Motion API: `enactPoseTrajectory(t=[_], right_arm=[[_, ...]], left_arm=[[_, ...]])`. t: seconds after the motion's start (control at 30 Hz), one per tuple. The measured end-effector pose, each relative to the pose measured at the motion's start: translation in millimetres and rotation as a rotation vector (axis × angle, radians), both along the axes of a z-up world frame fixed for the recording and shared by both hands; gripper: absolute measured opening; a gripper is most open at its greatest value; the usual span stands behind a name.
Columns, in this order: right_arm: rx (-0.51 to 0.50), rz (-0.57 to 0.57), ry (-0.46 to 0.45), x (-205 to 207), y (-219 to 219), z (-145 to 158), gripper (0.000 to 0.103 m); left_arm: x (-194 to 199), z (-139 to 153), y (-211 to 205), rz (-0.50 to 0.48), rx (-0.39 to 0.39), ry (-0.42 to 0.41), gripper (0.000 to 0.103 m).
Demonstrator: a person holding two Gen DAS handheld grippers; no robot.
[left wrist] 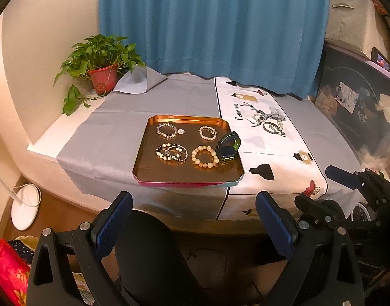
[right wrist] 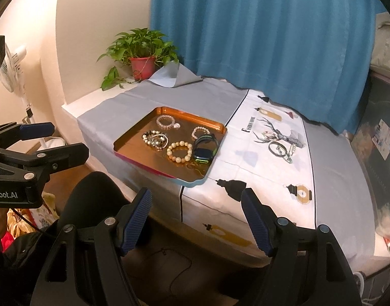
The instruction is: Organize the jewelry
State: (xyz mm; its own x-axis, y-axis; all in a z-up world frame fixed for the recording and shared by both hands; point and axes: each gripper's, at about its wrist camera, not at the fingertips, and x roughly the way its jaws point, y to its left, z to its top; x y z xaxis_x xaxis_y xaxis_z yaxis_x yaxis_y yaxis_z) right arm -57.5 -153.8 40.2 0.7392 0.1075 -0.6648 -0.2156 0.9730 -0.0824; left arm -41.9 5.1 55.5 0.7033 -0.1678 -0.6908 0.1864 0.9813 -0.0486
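Both grippers hang off the near table edge, clear of everything. The left gripper [left wrist: 193, 219] has its jaws well apart with nothing between them; the right gripper [right wrist: 196, 216] likewise stands wide and empty. In the right wrist view, the left gripper's body at the frame's left edge carries white lettering cut off by the border; only "Robot.AI" can be read.

The tray [left wrist: 154, 178], copper inside with a pink and pale-blue outer wall, sits on a grey cloth [left wrist: 113, 137], its right edge lying over the white runner [left wrist: 279, 168]. Inside the tray:
- a clear bead bracelet [left wrist: 167, 130] with a small charm, far left;
- a small pearl bracelet [left wrist: 207, 132], far right;
- a tangle of dark and pale beads [left wrist: 171, 152], near left; how many pieces it holds cannot be told;
- a large cream bead bracelet [left wrist: 204, 156], near centre;
- a watch [left wrist: 228, 145], black with green trim, against the right rim, strap looped upright.

More jewelry [left wrist: 271, 125] lies on the runner, well apart from the tray: a dark ring-shaped bangle and what may be beaded strands, blending with the printed stag beneath them. Beside the stag the runner reads "FASHION HOME".

A dark rounded shape, probably the person's knee [left wrist: 146, 250], hides the floor between the left jaws. The plant [left wrist: 103, 61] stands at the far left corner before the curtain [left wrist: 215, 25]. A fan [right wrist: 12, 68] is cut off at the right view's left side.
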Motion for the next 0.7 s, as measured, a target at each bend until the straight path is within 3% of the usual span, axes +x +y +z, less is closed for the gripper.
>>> enactPoseTrajectory(t=[0.7], right_arm=[[0.020, -0.006, 0.036, 7.5, -8.0, -15.2, 0.074]], left_arm=[[11.0, -9.6, -5.3, -0.006, 0.023, 0.031, 0.096]])
